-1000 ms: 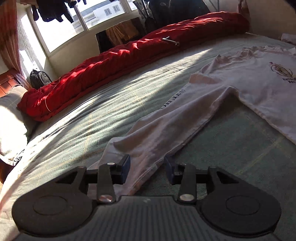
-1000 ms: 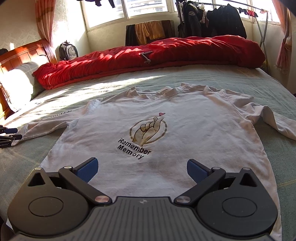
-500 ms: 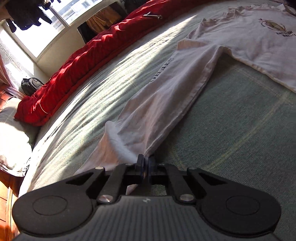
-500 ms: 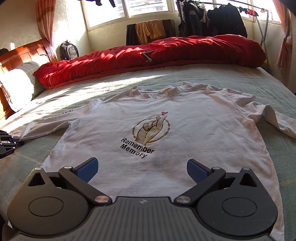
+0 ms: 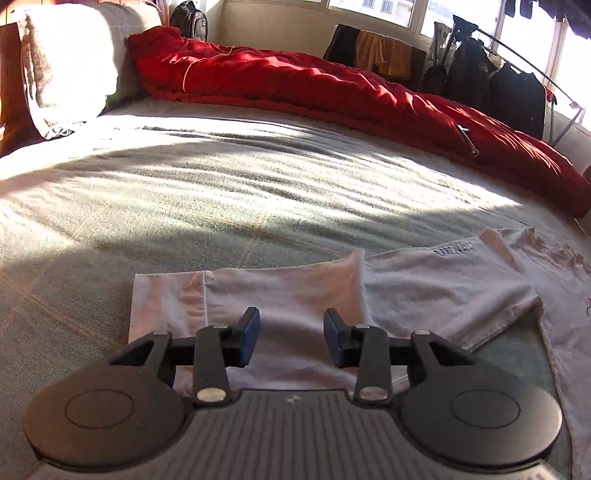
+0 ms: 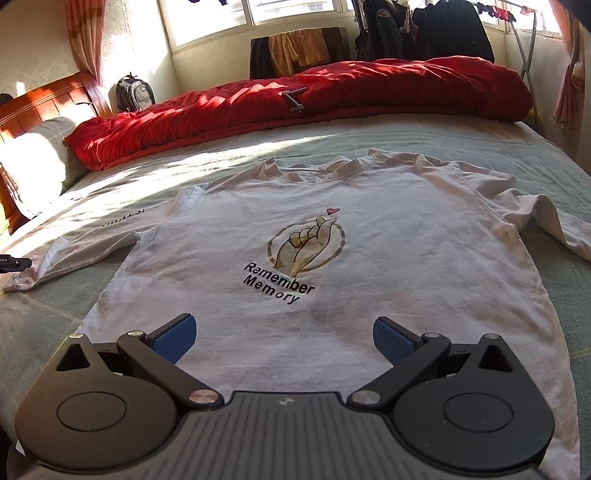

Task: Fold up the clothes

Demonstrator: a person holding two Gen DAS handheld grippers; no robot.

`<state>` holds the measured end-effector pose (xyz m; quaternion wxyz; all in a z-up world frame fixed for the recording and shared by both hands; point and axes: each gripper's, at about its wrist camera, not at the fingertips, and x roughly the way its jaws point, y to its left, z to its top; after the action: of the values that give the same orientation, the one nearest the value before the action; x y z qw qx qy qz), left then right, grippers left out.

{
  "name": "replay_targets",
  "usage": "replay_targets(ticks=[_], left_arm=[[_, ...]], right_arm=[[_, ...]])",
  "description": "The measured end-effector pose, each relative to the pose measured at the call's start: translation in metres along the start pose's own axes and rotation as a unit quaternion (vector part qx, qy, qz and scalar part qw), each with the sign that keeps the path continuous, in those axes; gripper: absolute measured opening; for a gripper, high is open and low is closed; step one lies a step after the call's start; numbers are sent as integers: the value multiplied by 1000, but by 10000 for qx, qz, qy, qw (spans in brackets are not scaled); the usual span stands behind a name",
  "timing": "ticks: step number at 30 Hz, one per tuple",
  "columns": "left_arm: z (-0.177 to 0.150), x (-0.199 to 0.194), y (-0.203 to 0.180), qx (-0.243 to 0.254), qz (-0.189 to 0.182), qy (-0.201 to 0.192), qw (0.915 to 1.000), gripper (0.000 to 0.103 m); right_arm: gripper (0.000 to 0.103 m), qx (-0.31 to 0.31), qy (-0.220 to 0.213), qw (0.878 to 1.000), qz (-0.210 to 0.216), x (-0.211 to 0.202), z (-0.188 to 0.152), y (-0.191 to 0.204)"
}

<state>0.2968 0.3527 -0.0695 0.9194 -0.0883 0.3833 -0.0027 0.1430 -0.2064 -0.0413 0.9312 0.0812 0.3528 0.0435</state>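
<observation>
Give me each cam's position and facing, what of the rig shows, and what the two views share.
Left wrist: sits on the left gripper, looking down over the shirt's long sleeve toward the pillow; own fingers show, jaws opening, nothing pinched.
Right wrist: sits on the right gripper, looking across the white shirt toward the window; own fingers show, wide open, plus a bit of the left gripper at the left edge.
Shared: shirt, red duvet, backpack, green bedcover.
</observation>
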Motion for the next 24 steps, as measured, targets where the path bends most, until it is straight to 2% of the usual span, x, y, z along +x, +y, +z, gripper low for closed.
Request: replay_targets(ticks=[1,3,5,6,7,8,10,12,16,18,19,20,21,24], left_arm=[[-2,5,3,-61,297,70,9995,36],[-9,2,6,19,823,-2,9966,15],[-13,-9,12,-142,1029,-34,9946,14],[-14,-16,15,-249,1094,-73,9937,15],[-14,-23,16,-314,1324,-157,9906,15],[-13,-29,16,-248,1444,-300,9888,19],[-9,-36,22,-272,1534,-544,9863,43],[-5,-32,32,-520,1553,-512,9852,45],[-6,-3,50,-910,1530,-177,9839,44],[-9,-1,46,-815,1511,-280,9848,38],[-11,-2,41,-716,1463,-297,9862,21],[-12,-5,37,-703,1369,-307,9876,11],[-14,-9,33,-698,1409,-313,9871,6],[-17,-19,25,-700,1930,-329,9781,7]], right_arm=[[103,-12,-10,10000,-27,-1,1,-1],[103,17,-36,10000,-75,-3,2,-4],[103,72,-55,9999,-100,-3,2,-7],[103,106,-48,9999,-89,-2,2,-8],[103,140,-40,9999,-77,-1,2,-9],[103,173,-33,9998,-66,0,1,-10],[103,225,-14,9997,-34,1,1,-11],[103,150,7,9999,4,1,0,-6],[103,8,-19,10000,-34,-1,-1,0],[103,4,-36,10000,-39,-3,-1,0],[103,-1,-44,10000,-53,-4,0,1],[103,-11,-50,10000,-81,-4,0,1],[103,-13,-47,9999,-99,-4,0,0],[103,20,-23,10000,-79,-3,-1,-1]])
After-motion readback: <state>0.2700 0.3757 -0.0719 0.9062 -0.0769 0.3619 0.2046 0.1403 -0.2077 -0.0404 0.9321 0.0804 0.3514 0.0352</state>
